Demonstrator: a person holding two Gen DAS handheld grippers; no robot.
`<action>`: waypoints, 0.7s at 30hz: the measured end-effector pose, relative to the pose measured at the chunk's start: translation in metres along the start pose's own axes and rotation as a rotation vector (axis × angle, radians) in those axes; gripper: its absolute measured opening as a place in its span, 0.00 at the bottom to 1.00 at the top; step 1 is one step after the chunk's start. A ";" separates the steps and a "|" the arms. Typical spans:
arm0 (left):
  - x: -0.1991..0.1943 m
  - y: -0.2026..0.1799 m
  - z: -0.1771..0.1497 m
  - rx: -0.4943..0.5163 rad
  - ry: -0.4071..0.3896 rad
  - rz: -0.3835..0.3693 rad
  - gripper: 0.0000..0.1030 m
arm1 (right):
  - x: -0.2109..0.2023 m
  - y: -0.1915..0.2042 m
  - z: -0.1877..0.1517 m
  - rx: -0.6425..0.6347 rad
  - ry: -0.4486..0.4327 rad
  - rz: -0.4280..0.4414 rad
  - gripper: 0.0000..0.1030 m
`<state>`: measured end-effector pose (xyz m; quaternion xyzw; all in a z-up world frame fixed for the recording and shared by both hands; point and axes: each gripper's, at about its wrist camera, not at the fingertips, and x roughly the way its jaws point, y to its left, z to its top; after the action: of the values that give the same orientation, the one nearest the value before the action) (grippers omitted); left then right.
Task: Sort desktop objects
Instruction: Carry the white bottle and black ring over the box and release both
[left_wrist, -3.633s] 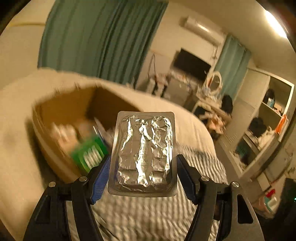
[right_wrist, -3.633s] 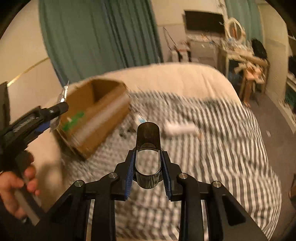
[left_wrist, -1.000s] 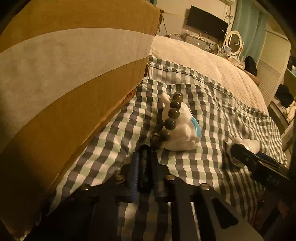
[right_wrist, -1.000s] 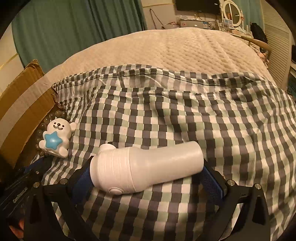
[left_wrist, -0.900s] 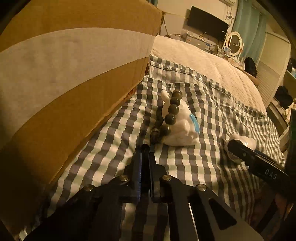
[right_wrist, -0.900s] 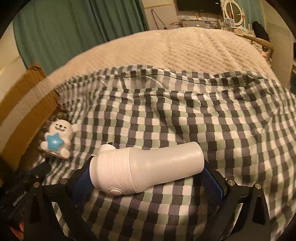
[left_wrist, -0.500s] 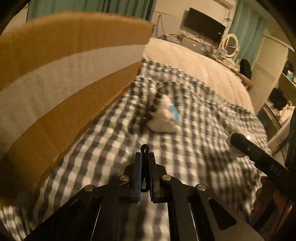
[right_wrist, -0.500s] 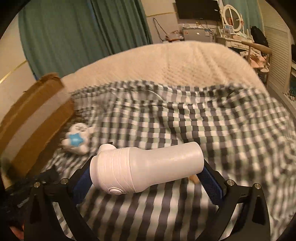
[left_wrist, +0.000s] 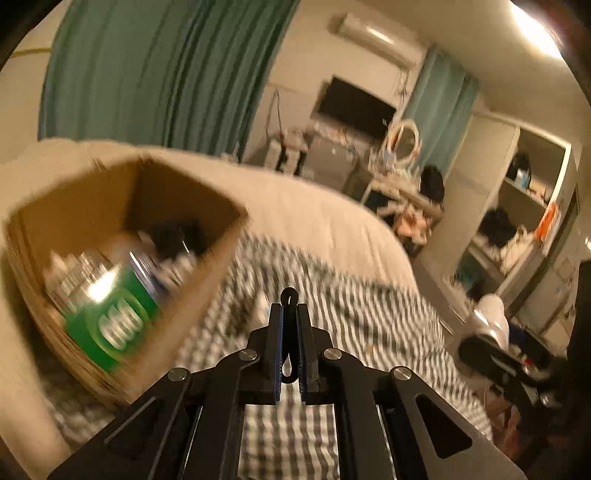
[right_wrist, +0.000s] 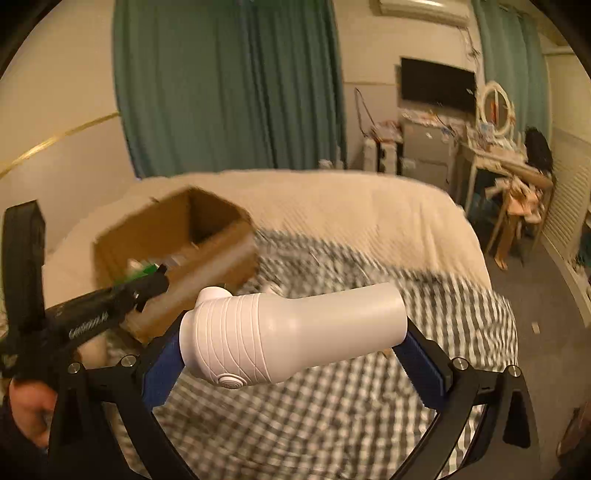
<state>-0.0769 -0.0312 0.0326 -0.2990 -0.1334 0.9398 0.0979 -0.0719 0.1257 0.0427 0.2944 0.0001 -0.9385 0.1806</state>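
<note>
Up and to the left of both tools sat the open cardboard box (left_wrist: 122, 236) on the bed (right_wrist: 332, 206). Nearer it, the left hand-held gripper (left_wrist: 290, 310) was pinched together on a thin dark loop (left_wrist: 289, 295). Farther right, the right hand-held gripper (right_wrist: 295, 350) clamped the white bottle (right_wrist: 291, 332), long axis crosswise.

Black gripper (right_wrist: 295, 354) frames, blue pads (right_wrist: 421, 356), silver screws (left_wrist: 246, 355) (white lettering, unreadable).

The contents of the cardboard box (left_wrist: 122, 236) are smeared by motion blur and cannot be identified. The checked cloth (right_wrist: 332, 417) is blurred too. The hand (right_wrist: 27, 415) is cut off by the picture's edge.
</note>
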 end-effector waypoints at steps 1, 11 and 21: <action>-0.008 0.007 0.013 -0.002 -0.019 0.011 0.06 | -0.001 0.010 0.010 -0.003 -0.006 0.024 0.99; -0.004 0.130 0.061 -0.052 -0.083 0.191 0.06 | 0.108 0.123 0.083 -0.037 0.065 0.188 0.99; 0.038 0.152 0.051 -0.034 0.006 0.219 0.85 | 0.175 0.141 0.112 -0.020 0.119 -0.005 1.00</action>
<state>-0.1531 -0.1745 0.0053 -0.3161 -0.1154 0.9416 -0.0103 -0.2193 -0.0776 0.0532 0.3478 0.0207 -0.9197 0.1809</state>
